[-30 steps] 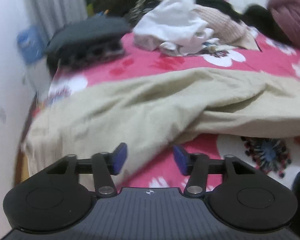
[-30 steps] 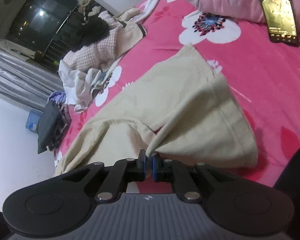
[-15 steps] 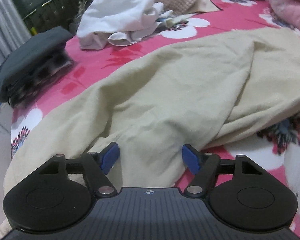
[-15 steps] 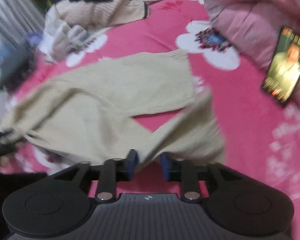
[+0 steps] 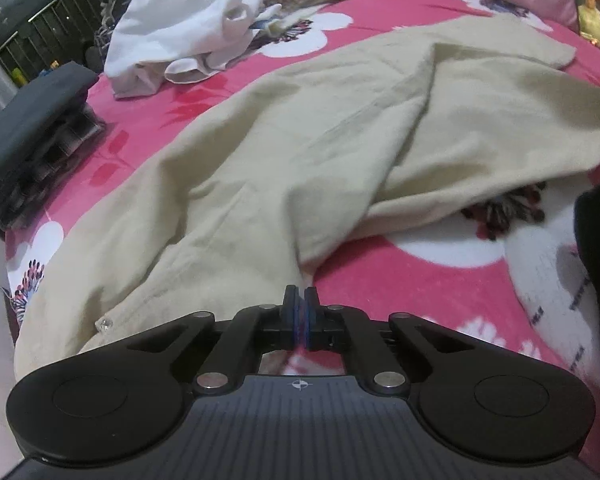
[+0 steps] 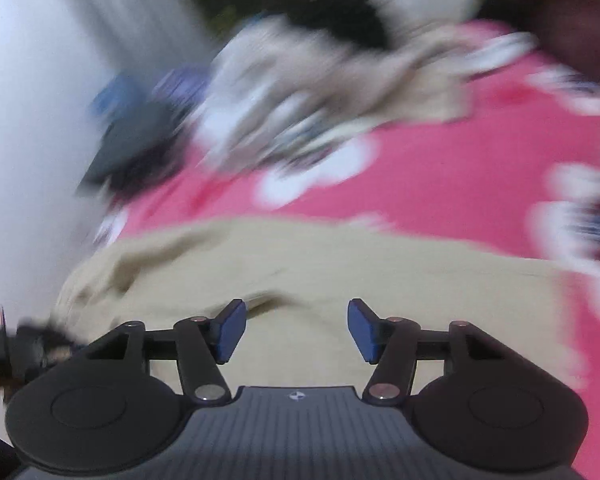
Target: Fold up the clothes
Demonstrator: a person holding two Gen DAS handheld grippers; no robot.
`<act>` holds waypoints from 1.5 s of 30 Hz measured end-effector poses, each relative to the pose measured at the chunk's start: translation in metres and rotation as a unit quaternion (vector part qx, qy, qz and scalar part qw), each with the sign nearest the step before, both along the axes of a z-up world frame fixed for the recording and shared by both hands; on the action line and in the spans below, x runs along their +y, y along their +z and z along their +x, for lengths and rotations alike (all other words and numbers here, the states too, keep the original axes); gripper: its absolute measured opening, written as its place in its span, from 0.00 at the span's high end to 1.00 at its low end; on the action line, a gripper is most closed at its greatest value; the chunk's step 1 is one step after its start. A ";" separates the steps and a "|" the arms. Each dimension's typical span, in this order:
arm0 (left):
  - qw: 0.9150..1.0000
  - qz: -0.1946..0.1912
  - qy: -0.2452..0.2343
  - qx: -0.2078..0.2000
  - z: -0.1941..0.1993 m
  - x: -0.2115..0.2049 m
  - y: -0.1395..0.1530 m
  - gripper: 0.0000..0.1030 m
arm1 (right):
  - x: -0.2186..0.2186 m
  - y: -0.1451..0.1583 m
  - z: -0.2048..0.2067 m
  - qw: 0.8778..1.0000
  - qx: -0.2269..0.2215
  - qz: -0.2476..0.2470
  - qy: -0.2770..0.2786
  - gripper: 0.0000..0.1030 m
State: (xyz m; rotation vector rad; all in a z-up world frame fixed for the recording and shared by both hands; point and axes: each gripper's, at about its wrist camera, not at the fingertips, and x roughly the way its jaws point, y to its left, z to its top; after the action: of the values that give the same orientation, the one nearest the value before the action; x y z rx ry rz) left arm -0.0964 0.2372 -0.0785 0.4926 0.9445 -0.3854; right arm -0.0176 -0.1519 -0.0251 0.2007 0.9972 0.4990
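Left wrist view shows our left tongs (image 5: pixel 300 312) just snapped shut on the beige trousers' (image 5: pixel 300 140) edge on the bed (image 5: pixel 420 280), while our right tongs (image 6: pixel 296 330) just let go, open and empty, so regripping's next.

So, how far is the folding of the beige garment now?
Early stage. The beige garment lies spread and creased on the pink bedspread, not folded. The left tongs have just closed at its near edge; the right tongs have just been opening, empty. The white pile waits.
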 end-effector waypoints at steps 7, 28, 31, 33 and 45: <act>0.994 0.068 -0.051 -0.071 -0.007 -0.005 0.006 0.37 | 0.112 -0.064 0.027 0.963 -0.059 -0.169 0.202 0.22; 0.998 -0.054 0.028 0.010 -0.018 0.023 0.042 0.99 | 0.089 -0.029 -0.058 0.916 -0.009 0.049 0.397 0.92; 0.994 -0.082 0.053 0.041 -0.039 0.031 0.049 1.00 | 0.088 -0.021 -0.088 0.898 0.014 0.072 0.433 0.92; 0.991 -0.090 0.063 0.071 -0.053 0.033 0.043 1.00 | 0.088 -0.033 -0.096 0.897 0.042 0.078 0.433 0.92; 0.981 -0.101 0.128 0.106 -0.049 0.043 0.039 0.79 | 0.088 -0.109 -0.098 0.914 0.182 0.009 0.363 0.67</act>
State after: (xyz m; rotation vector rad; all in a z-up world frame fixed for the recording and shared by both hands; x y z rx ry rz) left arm -0.1455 0.2799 -0.0399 0.1415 1.1471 -0.2994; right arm -0.1156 -0.0641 -0.1342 -0.0801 1.4327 1.1814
